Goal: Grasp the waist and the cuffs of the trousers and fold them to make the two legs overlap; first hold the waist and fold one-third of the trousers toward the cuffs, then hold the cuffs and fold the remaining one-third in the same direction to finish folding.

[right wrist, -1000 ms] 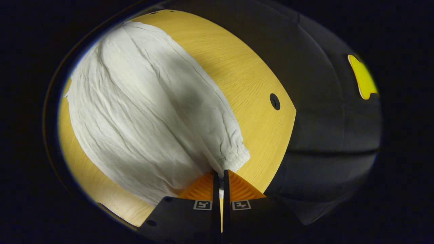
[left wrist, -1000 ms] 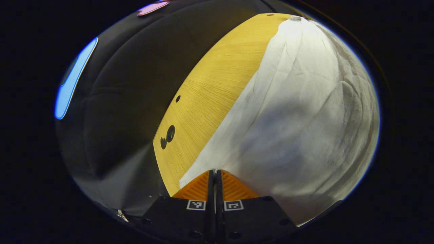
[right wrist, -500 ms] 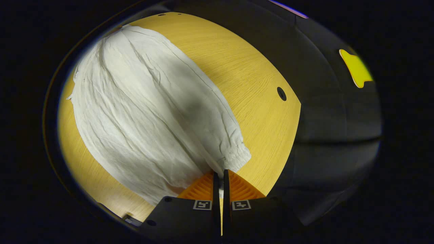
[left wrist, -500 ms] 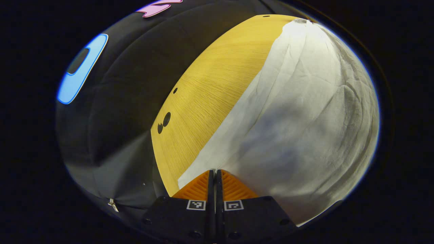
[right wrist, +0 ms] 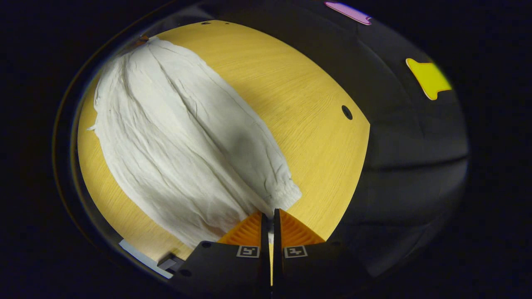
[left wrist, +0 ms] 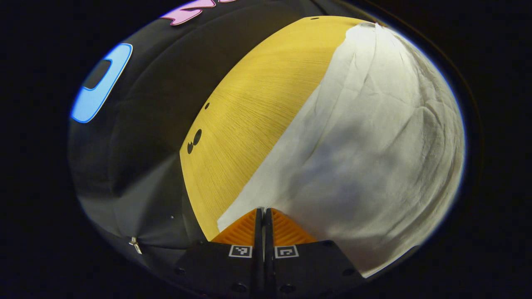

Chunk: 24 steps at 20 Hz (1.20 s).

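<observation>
While your left gripper [left wrist: 263, 212] is clamped with its fingers nearly touching on a plain edge of the white trousers [left wrist: 374, 137], your right gripper [right wrist: 270, 214] is likewise pinched narrow on cloth just beside the gathered, elastic end [right wrist: 286, 193] of the garment. From each pair of fingers the trousers stretch away across the yellow wooden table [left wrist: 249, 116], wrinkled lengthwise, and shaded close to the fingers. In the right gripper view the cloth runs toward the far left of the tabletop, with bare wood on both sides of it. Small dark holes [left wrist: 194, 139] are set in the wood near the table's edge. Beyond the table hangs the booth's black cloth wall [left wrist: 141, 124]. Compared with a second ago, both grips are unchanged, but each view has shifted a little: more of the table's near corner and of the wall shows, and a pale strip [right wrist: 143, 259] has come into sight at the lower left of the right gripper view.
</observation>
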Tool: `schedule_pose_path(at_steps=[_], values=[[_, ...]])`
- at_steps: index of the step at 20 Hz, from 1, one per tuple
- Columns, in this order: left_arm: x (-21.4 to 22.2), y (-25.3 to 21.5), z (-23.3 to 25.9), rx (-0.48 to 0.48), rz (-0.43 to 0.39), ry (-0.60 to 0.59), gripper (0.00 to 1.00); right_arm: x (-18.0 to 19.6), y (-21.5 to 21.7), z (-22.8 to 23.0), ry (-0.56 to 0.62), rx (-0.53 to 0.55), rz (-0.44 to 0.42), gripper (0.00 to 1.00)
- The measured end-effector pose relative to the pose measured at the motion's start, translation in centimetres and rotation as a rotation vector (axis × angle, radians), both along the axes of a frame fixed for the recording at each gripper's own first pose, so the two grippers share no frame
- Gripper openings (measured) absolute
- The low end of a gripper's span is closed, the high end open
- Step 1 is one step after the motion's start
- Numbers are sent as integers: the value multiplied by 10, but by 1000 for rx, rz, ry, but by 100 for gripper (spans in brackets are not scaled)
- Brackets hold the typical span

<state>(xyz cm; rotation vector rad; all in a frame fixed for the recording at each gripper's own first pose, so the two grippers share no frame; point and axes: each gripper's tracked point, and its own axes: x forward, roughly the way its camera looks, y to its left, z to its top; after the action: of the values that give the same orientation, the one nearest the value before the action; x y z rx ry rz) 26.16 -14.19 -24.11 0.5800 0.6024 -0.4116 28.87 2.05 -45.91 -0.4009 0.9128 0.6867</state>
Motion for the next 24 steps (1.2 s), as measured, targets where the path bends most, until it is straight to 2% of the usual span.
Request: schedule_pose_path(at_steps=[1,2,3,4,5,6,8,11,12,14,17,18,20,22,24], values=[[0,0,1,3,0,-1,5,5,-1,-6,26,10,-33,18],[0,0,1,6,1,0,6,7,-1,-9,66,14,-63,11],[1,0,1,8,1,0,5,10,-1,-15,97,19,-86,24],[1,0,1,11,1,-1,5,15,-3,-13,102,24,-110,27],[1,1,1,15,-1,-2,6,20,-6,-8,92,39,-145,38],[1,2,1,18,1,-6,5,21,-14,0,76,60,-190,41],[2,2,7,-5,12,-31,6,23,-26,21,45,114,-280,56],[-17,13,7,-79,53,31,6,19,-48,30,44,178,-417,66],[-24,16,10,-97,72,37,29,14,-52,35,44,218,-479,66],[-43,25,15,-126,108,59,47,-6,-57,53,93,366,-651,66],[-67,39,28,-193,189,60,88,-47,-49,65,264,609,-943,67],[-76,43,34,-230,221,65,97,-59,-45,64,308,670,-1025,70],[-92,50,45,-306,296,66,97,-84,-39,42,375,700,-1153,68],[-109,59,55,-372,373,64,97,-101,-28,29,455,775,-1256,68],[-128,63,66,-465,449,69,97,-99,-21,22,486,863,-1351,67]])
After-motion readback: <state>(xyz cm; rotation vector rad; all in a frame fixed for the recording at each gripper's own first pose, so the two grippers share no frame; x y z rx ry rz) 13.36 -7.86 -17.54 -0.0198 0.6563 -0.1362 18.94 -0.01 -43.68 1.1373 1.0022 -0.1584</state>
